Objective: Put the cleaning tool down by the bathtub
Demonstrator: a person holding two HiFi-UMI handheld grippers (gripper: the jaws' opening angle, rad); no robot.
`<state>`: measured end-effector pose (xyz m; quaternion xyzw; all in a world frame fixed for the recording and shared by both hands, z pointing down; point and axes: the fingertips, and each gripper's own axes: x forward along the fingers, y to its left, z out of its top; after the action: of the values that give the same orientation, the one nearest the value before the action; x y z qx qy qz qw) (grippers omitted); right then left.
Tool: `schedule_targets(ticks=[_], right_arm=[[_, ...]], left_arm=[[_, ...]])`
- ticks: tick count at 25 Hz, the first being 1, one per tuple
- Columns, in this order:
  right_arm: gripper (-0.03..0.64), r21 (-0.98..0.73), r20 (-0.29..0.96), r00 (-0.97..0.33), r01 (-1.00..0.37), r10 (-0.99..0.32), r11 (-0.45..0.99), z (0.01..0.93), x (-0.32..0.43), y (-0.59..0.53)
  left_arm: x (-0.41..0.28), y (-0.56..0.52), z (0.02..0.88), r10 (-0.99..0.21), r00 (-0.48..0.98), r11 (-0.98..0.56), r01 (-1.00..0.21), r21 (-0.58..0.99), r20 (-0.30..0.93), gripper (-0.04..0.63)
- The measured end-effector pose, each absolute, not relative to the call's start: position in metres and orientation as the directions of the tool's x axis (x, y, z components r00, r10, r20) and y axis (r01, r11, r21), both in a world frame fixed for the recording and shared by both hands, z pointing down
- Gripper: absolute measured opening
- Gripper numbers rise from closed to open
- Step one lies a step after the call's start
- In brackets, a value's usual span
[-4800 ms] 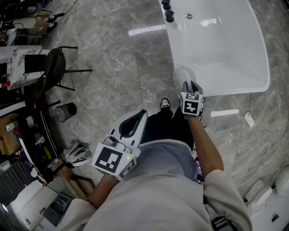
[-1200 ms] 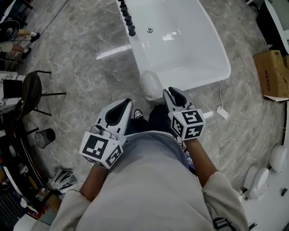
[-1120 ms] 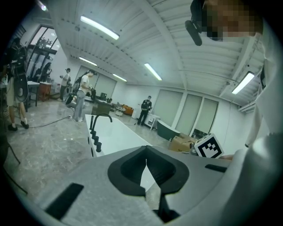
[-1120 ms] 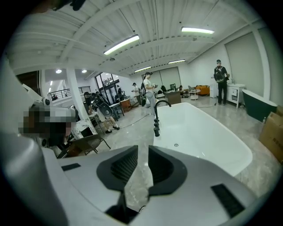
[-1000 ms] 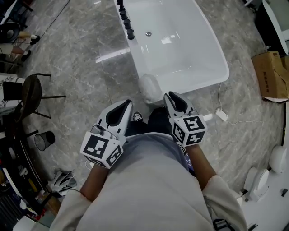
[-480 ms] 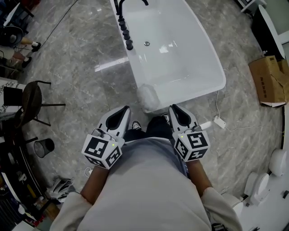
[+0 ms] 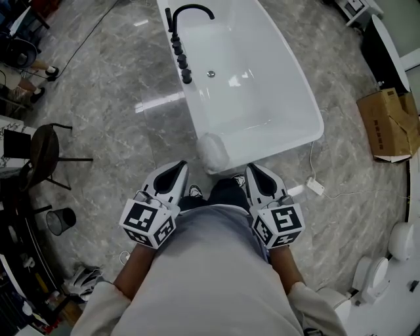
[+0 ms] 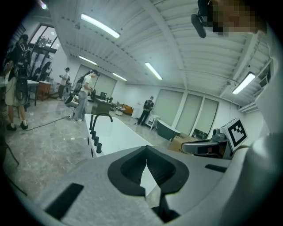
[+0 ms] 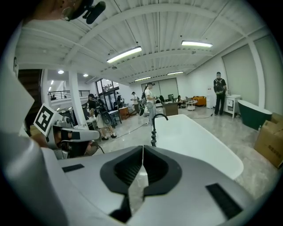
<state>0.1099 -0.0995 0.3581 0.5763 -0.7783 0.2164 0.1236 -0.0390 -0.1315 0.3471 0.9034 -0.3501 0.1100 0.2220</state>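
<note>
The left tongs are closed, tips together, with nothing between them. The right tongs are closed the same way and also empty. In the head view both sit low in the centre of the frame, the left tongs and the right tongs side by side in front of the person's body, each pointing towards the top of the frame.

Just above and between the two tips, the cleaning tool, a white rounded lump, lies on the grey marble floor. It is at the near corner of the bathtub, right beside the outer wall and apart from both tongs; whether it touches the wall cannot be told.

The white bathtub fills the upper centre of the frame, with a black faucet at its top end. A cardboard box stands at the right edge. A dark chair is at the left edge, and a wastebasket lies below it.
</note>
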Motion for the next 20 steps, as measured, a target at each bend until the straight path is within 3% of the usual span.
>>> schedule_targets(ticks=[20], right_arm=[[0.011, -0.213, 0.448, -0.324, -0.944, -0.833, 0.252, 0.351, 0.096, -0.085]], left_arm=[[-0.049, -0.118, 0.352, -0.550, 0.751, -0.661, -0.659, 0.358, 0.365, 0.007]])
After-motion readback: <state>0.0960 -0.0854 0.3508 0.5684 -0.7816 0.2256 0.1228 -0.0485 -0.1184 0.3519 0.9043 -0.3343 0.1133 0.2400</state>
